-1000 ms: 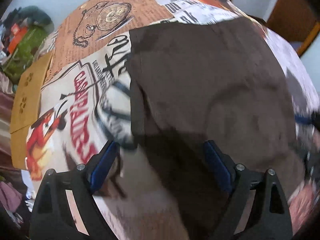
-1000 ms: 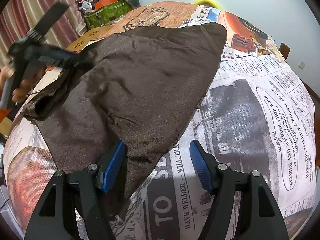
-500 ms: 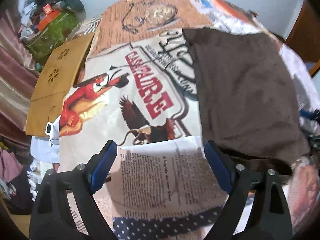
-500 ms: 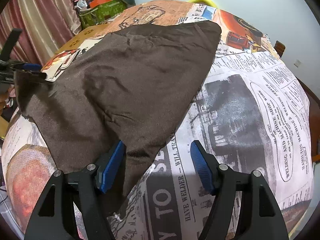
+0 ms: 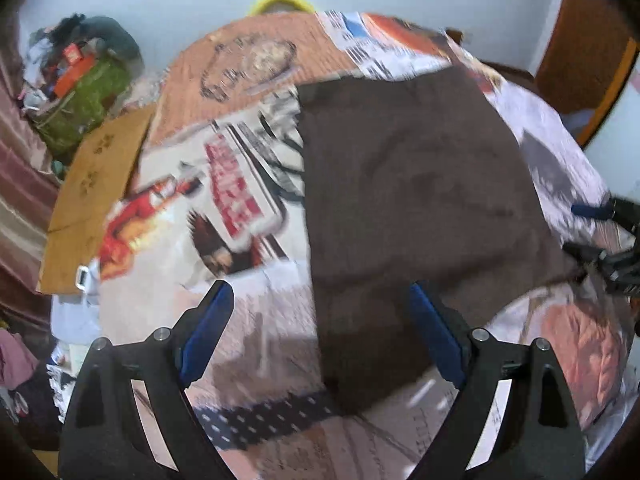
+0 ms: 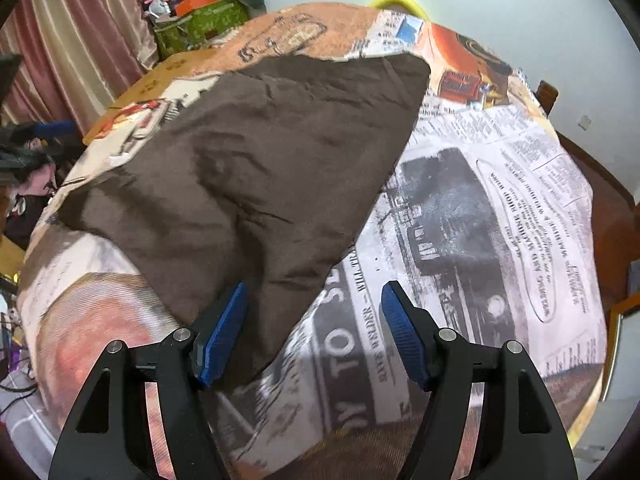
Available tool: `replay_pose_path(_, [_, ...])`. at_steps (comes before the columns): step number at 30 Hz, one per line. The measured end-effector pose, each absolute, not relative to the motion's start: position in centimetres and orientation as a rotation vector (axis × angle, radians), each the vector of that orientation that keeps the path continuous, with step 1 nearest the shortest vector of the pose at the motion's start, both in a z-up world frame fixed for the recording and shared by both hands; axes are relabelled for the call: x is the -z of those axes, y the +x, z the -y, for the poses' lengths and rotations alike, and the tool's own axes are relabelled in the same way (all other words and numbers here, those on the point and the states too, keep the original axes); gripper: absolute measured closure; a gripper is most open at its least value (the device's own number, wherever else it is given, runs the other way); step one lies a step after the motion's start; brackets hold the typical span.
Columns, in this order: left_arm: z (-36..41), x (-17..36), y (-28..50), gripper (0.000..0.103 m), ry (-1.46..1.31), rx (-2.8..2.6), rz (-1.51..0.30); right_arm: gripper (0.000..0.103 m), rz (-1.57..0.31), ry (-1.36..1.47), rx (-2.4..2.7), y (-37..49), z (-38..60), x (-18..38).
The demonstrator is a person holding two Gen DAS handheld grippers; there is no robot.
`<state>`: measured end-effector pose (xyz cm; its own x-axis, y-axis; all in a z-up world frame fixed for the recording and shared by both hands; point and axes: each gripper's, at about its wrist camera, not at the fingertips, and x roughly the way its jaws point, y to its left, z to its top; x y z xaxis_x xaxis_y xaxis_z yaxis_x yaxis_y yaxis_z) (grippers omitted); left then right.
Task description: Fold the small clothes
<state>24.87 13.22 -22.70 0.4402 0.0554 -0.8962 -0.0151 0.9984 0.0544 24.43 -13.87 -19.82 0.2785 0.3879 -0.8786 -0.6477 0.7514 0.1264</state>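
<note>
A dark brown garment (image 5: pixel 420 208) lies flat on the newspaper-print tablecloth (image 5: pixel 240 208); it also shows in the right wrist view (image 6: pixel 256 184). My left gripper (image 5: pixel 320 336) is open and empty above the garment's near left edge, with its right finger over the cloth. My right gripper (image 6: pixel 314 332) is open and empty at the garment's near right corner, its left finger (image 6: pixel 224 332) over the cloth edge. The right gripper also appears at the right edge of the left wrist view (image 5: pixel 600 232).
The round table is covered by the printed tablecloth (image 6: pixel 480 216). A cardboard sheet (image 5: pixel 92 200) lies at the left side. A green bag with clutter (image 6: pixel 200 20) and curtains (image 6: pixel 60 52) stand beyond the table. A yellow object (image 6: pixel 394 0) sits at the far edge.
My left gripper let go of the garment's left part, pulled back left, then swung right toward the garment's near edge. The garment now lies flat. My right gripper barely moved.
</note>
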Motion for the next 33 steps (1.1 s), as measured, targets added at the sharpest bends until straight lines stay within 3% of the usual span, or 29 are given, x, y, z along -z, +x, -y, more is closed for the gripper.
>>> replay_pose_path(9, [-10.3, 24.9, 21.3, 0.013, 0.106, 0.034, -1.159, 0.036, -1.033, -0.293, -0.787, 21.1, 13.3, 17.5])
replay_pose_path(11, [-9.9, 25.1, 21.1, 0.009, 0.138, 0.016, -1.144, 0.036, -1.039, -0.303, -0.803, 20.6, 12.9, 17.8])
replay_pose_path(26, [-8.6, 26.8, 25.3, 0.009, 0.189, 0.018, -1.145, 0.037, -1.11, -0.298, -0.823, 21.7, 10.9, 21.1])
replay_pose_path(28, [-8.5, 27.0, 25.7, 0.016, 0.186, 0.037, -1.142, 0.037, -1.117, -0.28, -0.825, 22.0, 10.9, 21.3])
replay_pose_path(33, [-7.7, 27.2, 26.0, 0.047, 0.153, 0.092, -1.136, 0.058, -1.119, -0.255, -0.826, 22.4, 10.9, 21.6])
